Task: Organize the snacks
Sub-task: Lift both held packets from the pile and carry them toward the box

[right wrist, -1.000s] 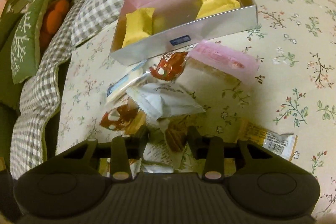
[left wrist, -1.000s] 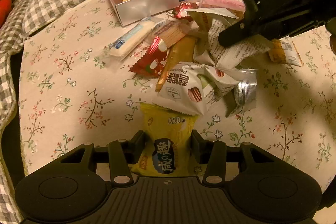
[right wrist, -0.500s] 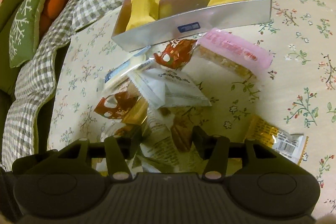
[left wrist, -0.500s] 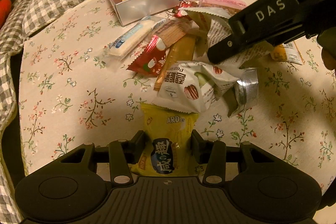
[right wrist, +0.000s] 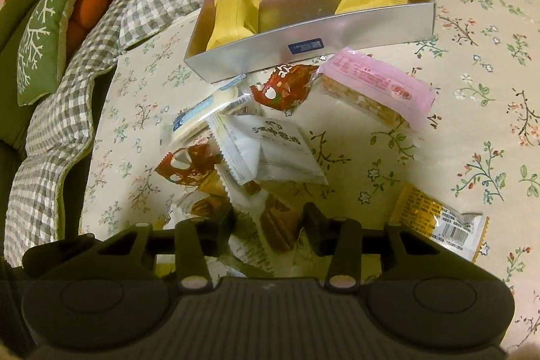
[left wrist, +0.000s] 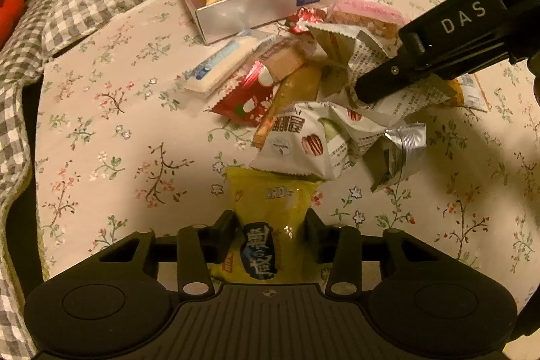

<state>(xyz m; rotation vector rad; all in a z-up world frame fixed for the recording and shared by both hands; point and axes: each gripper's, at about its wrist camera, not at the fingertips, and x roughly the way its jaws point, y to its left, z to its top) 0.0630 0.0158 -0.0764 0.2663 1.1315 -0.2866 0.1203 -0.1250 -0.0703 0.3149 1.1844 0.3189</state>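
2 yellow packs already sit in the silver box point(right wrist: 337, 32) — the heap waits beside it on the desk point(left wrist: 111, 137). Your left tool point(left wrist: 270, 221) pinches the yellow packet point(left wrist: 270, 204); your right tool point(right wrist: 266, 218) has just been closing, clamped on a white wrapper point(right wrist: 249, 245) for boxing.

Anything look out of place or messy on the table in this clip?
Yes. Most snack packets lie in a loose overlapping heap in front of the box, which holds only two yellow packets. One crumpled silver wrapper at the heap's edge looks torn open.
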